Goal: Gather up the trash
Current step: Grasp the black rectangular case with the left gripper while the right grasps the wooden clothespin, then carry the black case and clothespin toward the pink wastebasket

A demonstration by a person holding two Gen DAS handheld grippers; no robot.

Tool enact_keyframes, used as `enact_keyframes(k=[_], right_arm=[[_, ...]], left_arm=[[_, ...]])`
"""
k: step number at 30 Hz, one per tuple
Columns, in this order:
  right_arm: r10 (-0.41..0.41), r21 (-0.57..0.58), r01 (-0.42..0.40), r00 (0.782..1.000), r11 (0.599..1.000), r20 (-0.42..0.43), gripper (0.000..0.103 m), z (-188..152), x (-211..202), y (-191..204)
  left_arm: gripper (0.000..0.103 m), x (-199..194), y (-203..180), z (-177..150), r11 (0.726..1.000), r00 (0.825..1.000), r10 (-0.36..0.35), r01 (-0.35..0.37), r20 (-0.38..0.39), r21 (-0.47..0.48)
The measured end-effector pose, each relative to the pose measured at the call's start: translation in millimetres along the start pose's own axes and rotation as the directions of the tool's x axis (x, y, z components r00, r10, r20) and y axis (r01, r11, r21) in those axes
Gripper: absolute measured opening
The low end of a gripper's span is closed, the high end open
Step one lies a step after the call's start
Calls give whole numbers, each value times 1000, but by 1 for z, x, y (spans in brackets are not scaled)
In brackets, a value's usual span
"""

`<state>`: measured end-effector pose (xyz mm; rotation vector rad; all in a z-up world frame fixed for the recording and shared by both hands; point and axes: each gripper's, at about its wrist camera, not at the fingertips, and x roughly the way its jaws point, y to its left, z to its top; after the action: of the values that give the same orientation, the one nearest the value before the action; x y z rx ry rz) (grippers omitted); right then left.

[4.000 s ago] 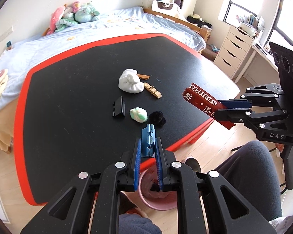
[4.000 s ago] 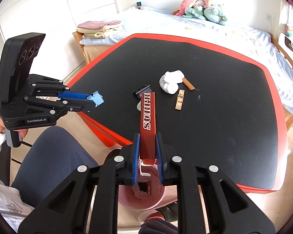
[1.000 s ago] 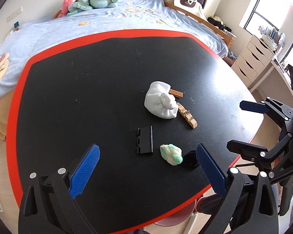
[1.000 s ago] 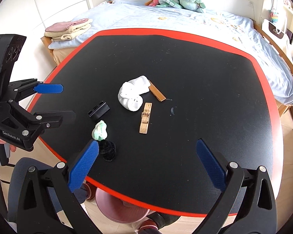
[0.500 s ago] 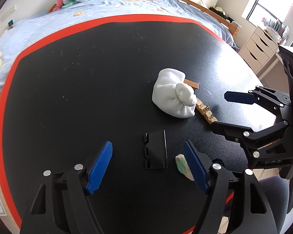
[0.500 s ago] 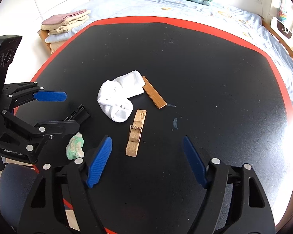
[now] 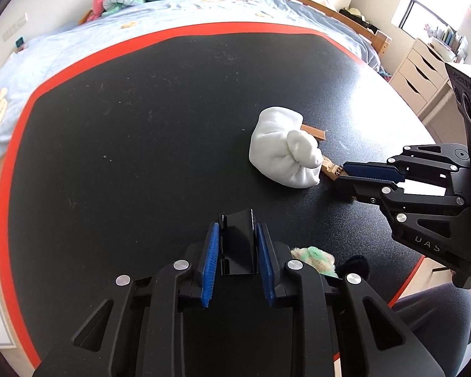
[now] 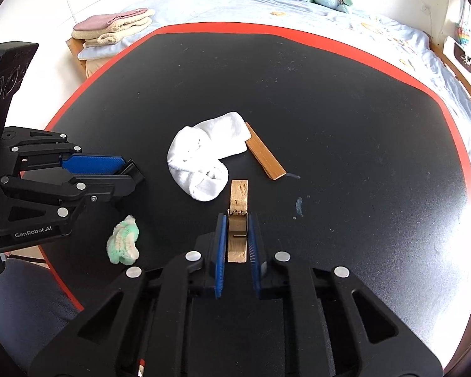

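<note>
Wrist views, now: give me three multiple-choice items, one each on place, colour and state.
1. The thin flat wooden strip lies:
A. against the white rolled sock
B. at the red table rim
C. on the bed

2. The fluffy wad is:
A. red
B. green and cream
C. black

3. The right gripper is:
A. wide open
B. shut on the wooden clothespin
C. shut on the sock

A: one end sits under the sock.
B: pale green and cream fibres.
B: blue pads press the clothespin's sides.
</note>
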<state>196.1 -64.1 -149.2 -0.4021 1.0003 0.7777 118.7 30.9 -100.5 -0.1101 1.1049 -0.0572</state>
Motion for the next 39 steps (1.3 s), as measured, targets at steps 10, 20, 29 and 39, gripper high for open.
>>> enact_keyframes(k=[10, 20, 29, 39], right_arm=[[3, 26, -4, 1000, 1000, 31, 13, -1, -18, 0], [18, 30, -20, 997, 999, 80, 13, -10, -63, 12], [22, 29, -25, 993, 999, 113, 13, -39, -107, 32], [36, 28, -40, 989, 999, 141, 13, -82, -144, 54]], left_arm=[[24, -10, -4, 1, 1000, 1000, -4, 4, 17, -6], [24, -51, -20, -8, 999, 997, -19, 17, 73, 27], [24, -86, -41, -31, 998, 993, -43, 37, 113, 58], [24, -107, -69, -69, 993, 989, -78, 65, 128, 99]])
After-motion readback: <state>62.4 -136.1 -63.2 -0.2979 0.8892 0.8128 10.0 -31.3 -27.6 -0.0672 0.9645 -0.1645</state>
